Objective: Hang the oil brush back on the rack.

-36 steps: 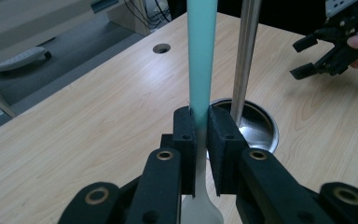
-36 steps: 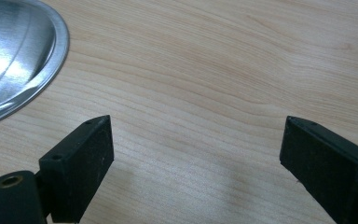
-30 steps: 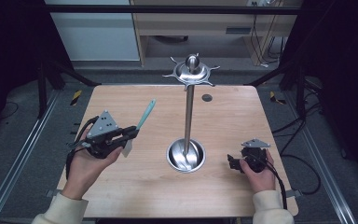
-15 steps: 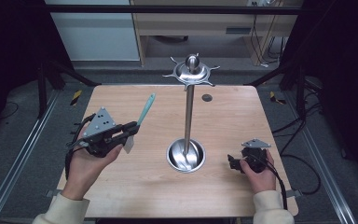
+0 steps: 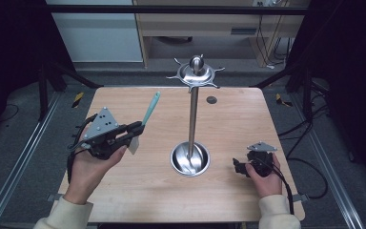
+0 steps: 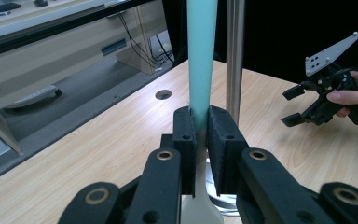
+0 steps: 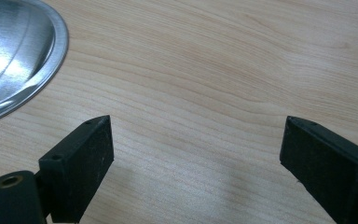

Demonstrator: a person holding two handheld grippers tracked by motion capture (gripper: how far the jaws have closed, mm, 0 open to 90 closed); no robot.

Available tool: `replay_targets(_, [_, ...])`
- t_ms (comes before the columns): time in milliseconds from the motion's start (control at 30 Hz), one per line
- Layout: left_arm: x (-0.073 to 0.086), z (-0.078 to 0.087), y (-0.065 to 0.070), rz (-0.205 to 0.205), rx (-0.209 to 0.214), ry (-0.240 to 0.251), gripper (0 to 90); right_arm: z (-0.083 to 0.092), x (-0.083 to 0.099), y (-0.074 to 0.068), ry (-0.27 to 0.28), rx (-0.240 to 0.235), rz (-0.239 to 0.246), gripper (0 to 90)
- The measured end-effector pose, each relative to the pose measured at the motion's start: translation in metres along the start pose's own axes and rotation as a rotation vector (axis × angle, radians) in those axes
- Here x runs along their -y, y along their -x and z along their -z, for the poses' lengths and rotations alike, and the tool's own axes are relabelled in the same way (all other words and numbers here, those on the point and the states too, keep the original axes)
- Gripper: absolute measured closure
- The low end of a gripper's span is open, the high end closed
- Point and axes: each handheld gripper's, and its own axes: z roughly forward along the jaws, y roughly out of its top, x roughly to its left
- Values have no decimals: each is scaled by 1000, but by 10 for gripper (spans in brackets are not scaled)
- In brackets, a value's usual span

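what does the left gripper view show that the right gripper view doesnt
Left gripper view alone: the left gripper with its jaws shut on a teal-handled utensil, the stand's steel pole, a round hole in the table, and a hand holding the right gripper farther off.
Right gripper view alone: the stand's shiny round base and the right gripper's own jaws standing wide apart over bare wood.
Both: the wooden table.

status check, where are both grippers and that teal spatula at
Left gripper shut on teal-handled spatula, held off the table. Right gripper open, empty, low over wood. Steel rack pole stands between them.
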Motion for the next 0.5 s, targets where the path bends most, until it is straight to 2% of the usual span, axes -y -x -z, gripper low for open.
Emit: replay_targets(500, [-17, -1, 3, 18, 5, 56, 819, 1, 0, 0, 2, -3, -3, 103])
